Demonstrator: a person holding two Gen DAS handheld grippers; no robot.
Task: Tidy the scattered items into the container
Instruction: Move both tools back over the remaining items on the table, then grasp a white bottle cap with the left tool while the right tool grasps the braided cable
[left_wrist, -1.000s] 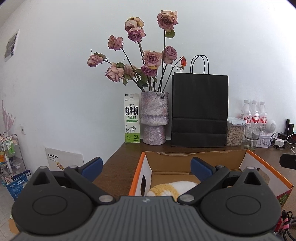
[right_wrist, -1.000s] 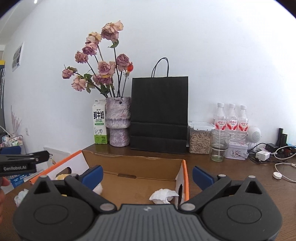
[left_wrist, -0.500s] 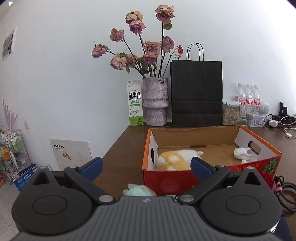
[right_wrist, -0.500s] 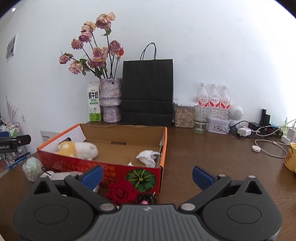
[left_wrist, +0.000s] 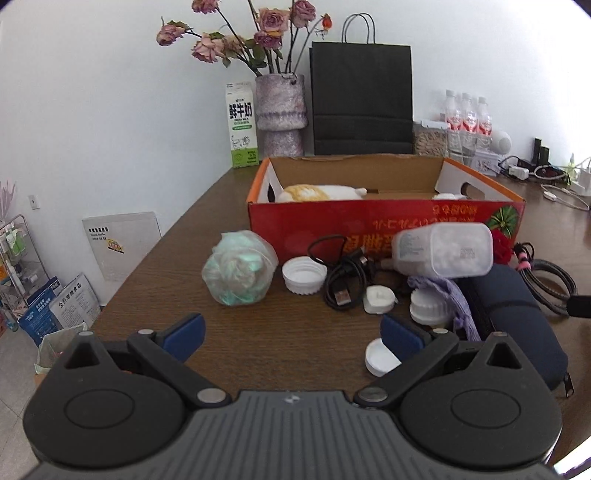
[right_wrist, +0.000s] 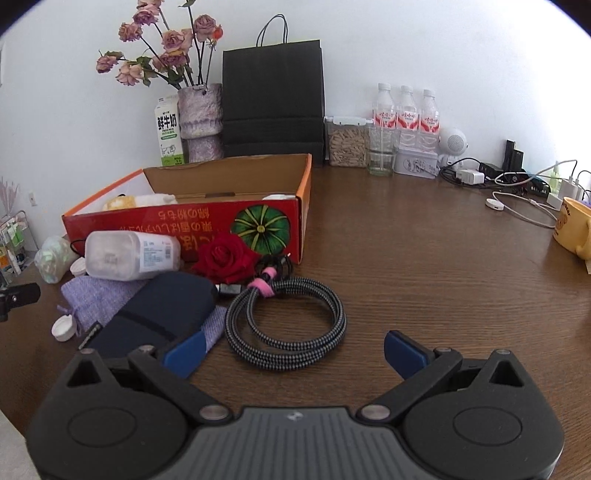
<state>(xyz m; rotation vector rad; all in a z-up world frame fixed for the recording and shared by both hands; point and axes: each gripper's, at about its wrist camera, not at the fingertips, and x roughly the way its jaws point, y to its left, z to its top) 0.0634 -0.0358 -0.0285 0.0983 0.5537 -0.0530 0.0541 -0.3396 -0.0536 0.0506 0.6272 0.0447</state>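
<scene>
- right gripper (right_wrist: 291, 350) is wide open and empty, and the coiled braided cable (right_wrist: 286, 325) sits dead ahead just past its fingertips, lying flat, so that hand looks like the closer one
- left gripper (left_wrist: 291, 334) is spread open too, with nothing in it; the bagged green wad (left_wrist: 238, 273) is further out, ahead-left
- the cardboard box (right_wrist: 184, 225) sits beyond the clutter, with a plush toy (left_wrist: 319, 192) already in it

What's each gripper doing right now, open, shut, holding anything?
Left gripper: open, holding nothing.
Right gripper: open, holding nothing.
</scene>
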